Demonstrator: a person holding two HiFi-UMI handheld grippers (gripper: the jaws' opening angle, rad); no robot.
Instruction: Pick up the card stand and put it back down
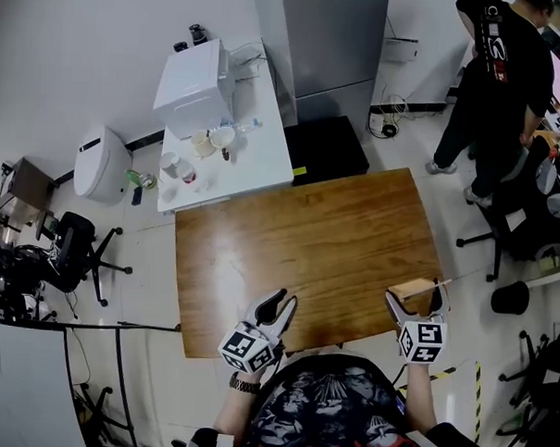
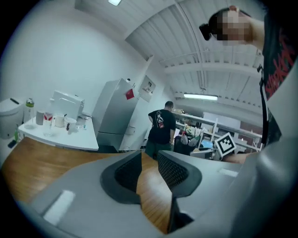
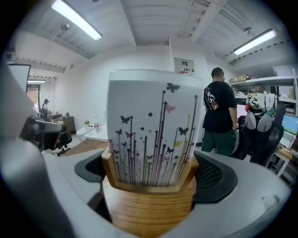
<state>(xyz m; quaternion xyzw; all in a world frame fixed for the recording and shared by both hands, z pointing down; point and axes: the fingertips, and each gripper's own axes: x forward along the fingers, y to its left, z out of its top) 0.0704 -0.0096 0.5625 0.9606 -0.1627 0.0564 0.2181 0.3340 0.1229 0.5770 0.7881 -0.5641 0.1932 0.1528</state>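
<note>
Right claw [image 3: 151,171] grasps the card stand [image 3: 148,204], pads pressed to both sides of its wooden base, at the surface's [image 1: 308,228] right edge near the front corner. Left claw [image 1: 278,307] hangs released and empty over the front edge.

The card stand [image 3: 149,204] is a pale wooden block with visible grain and bevelled corners. A white card [image 3: 151,125] stands upright in its slot, printed with thin stems, dots and butterflies. The stand sits upright between the right gripper [image 3: 150,179] jaws, both pads against its sides, at the table's [image 1: 307,238] near right edge.
</note>
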